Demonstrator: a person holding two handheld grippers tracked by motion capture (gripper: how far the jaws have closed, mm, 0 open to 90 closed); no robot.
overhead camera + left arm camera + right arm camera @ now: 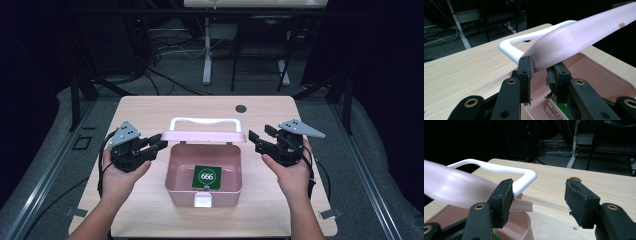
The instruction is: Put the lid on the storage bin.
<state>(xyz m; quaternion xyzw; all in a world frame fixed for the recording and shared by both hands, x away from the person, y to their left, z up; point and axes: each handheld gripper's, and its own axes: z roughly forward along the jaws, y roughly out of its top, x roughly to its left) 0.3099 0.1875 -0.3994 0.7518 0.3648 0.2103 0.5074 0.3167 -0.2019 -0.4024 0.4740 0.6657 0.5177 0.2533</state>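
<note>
At mid-table, pale pink plastic box (204,172) standing open, its raised pink lid (202,136) with white loop handle (205,121) pinched at the left corner by the left gripper (540,71), jaws nearly closed on it. Right gripper (537,202) spread wide, holding nothing, just beside the lid's other corner. Risk: thin corner grip slipping, lid dropping shut. Inside, green card (206,176) reading "666".

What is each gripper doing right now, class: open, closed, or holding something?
Left gripper: closed on the corner of the pink lid.
Right gripper: open, holding nothing, beside the white handle.
</note>
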